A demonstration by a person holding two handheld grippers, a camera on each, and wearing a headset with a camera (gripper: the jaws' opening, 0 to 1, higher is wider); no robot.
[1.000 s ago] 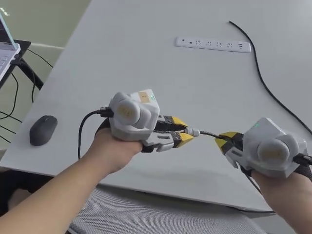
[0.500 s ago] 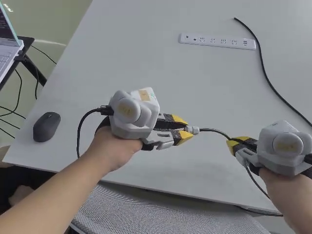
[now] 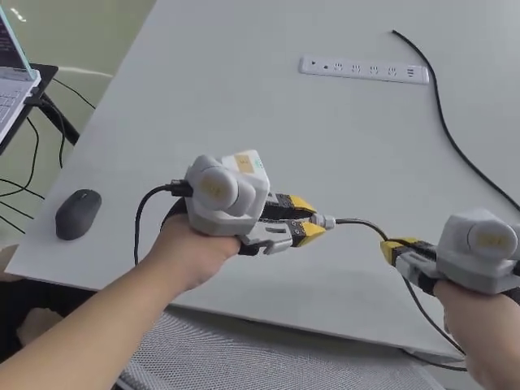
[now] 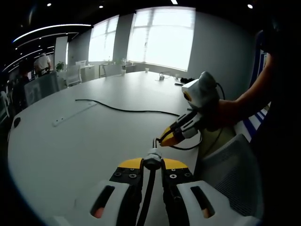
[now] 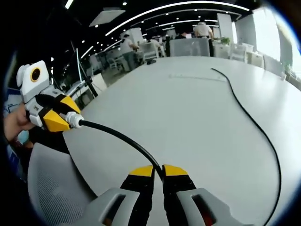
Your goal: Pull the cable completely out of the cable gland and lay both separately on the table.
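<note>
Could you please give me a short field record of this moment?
left gripper: shut on cable gland, held above table
right gripper: shut on cable
cable state: runs from cable gland to right gripper, not yet pulled out
on table: power strip, mouse, loose black cord

White power strip [image 3: 363,70] lies flat on the far part of the pale table [image 3: 244,106]. Long black cord [image 3: 444,122] passes close by the strip's right end and curves off toward the table's right edge; whether the two join, cannot tell. Dark mouse [image 3: 78,214] near the left edge. Off the table, left: open laptop [image 3: 12,73] on a black-legged stand [image 3: 50,122], thin cables [image 3: 16,203] on the floor. Grey mesh chair seat [image 3: 244,349] at the near edge. Bright windows [image 4: 162,37] behind, in the left gripper view.
</note>
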